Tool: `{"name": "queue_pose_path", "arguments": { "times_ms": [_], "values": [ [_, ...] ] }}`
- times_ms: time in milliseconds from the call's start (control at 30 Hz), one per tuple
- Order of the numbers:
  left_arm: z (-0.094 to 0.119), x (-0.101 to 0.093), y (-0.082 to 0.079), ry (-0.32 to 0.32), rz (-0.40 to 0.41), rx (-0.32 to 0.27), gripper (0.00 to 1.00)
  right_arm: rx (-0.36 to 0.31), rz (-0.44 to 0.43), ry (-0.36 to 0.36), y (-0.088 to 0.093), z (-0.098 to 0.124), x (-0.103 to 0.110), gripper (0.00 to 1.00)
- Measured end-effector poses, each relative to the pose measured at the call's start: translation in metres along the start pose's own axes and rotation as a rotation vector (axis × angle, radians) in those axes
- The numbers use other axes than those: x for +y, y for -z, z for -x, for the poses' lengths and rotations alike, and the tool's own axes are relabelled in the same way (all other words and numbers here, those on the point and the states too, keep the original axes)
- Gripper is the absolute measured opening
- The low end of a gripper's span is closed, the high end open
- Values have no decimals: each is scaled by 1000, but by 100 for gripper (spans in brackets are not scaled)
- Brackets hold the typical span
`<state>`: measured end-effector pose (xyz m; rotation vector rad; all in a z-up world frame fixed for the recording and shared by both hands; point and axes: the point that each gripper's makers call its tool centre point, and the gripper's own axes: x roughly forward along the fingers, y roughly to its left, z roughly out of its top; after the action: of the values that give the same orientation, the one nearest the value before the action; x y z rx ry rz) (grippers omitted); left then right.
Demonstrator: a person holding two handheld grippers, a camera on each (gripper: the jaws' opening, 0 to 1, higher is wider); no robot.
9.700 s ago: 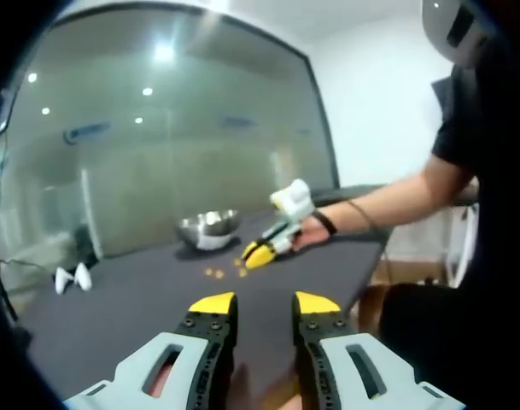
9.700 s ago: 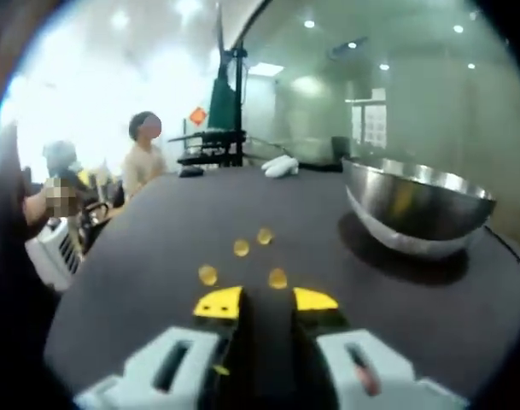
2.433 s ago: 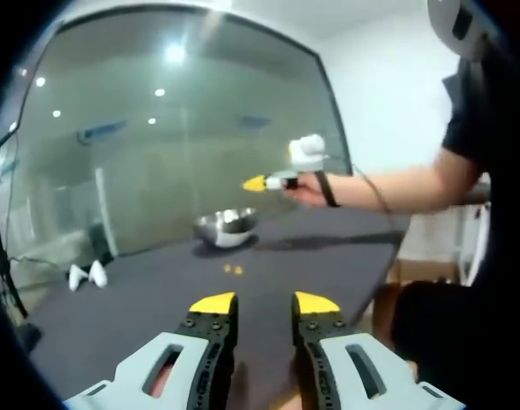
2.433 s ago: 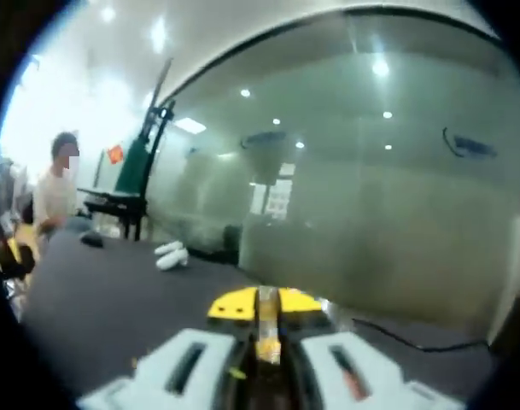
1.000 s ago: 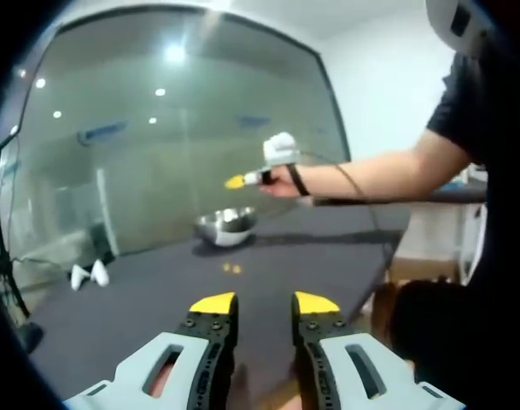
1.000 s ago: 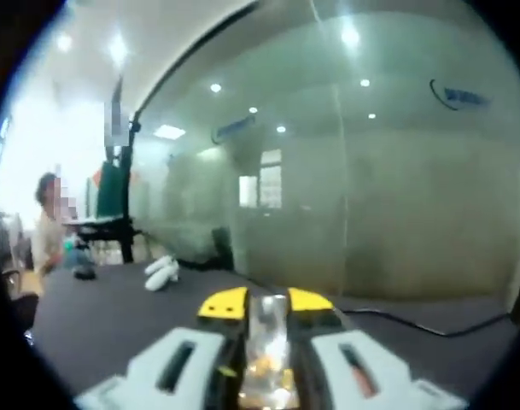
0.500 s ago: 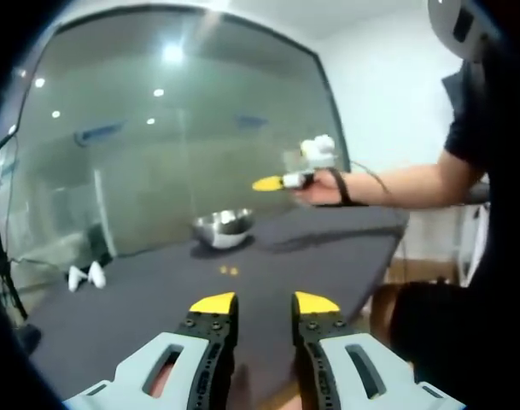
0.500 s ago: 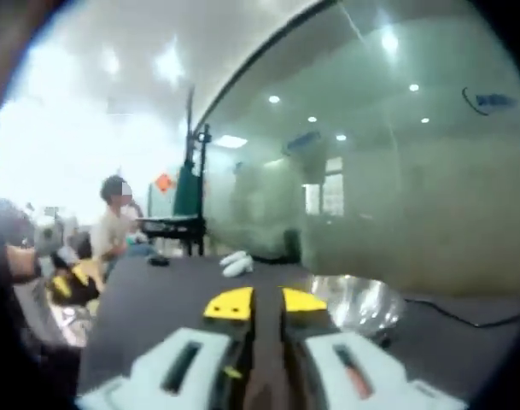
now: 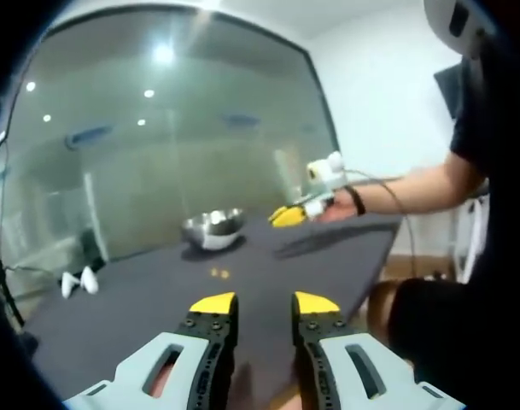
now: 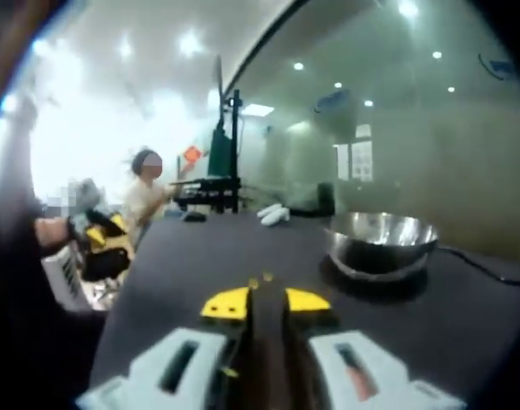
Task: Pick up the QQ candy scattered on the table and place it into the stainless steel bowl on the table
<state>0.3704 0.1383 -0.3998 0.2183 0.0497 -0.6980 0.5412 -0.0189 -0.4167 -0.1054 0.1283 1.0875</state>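
- Reaching for the next candy is the step in hand, judged from the right gripper [image 10: 265, 301] aimed low over the tabletop [image 10: 200, 248] with nothing seen between its tips.
- Right gripper: lower centre of the right gripper view; jaws nearly together, a narrow dark gap between the yellow tips. Also seen at centre right of the left gripper view [image 9: 287, 216], held above the tabletop.
- Left gripper [image 9: 264, 304]: lower centre of the left gripper view; jaws apart, holding nothing.
- Candies [image 10: 260, 279]: two small yellow pieces on the tabletop just beyond the right tips; in the left gripper view [image 9: 218, 273], mid-frame, below the bowl.
- Bowl [image 10: 381, 243]: right of centre in the right gripper view, standing well apart from the candies; left of centre in the left gripper view [image 9: 213, 229]. Contents cannot be told.
- Handling note: widen the jaws before descent, straddle one candy, lower the tips until they almost touch the tabletop, then close gently; the pieces are small and may skid away.
- Risk: nudging the neighbouring candy aside.
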Motion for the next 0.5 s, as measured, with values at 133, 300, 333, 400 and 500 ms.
{"name": "queue_pose_path", "arguments": {
  "times_ms": [133,300,333,400,500],
  "values": [
    [3,1,0,-7,-2,-1,27,15,-3,-17,5,-11,4,15],
    [7,1,1,-10,2,-2,27,61,22,-43,16,-27,9,17],
    [8,1,1,-11,2,-3,27,70,21,-50,19,-30,9,17],
    [9,2,0,-13,3,-6,27,85,19,-54,24,-36,9,17],
    [10,2,0,-16,4,-5,27,107,19,-60,28,-45,8,17]
  ]
}}
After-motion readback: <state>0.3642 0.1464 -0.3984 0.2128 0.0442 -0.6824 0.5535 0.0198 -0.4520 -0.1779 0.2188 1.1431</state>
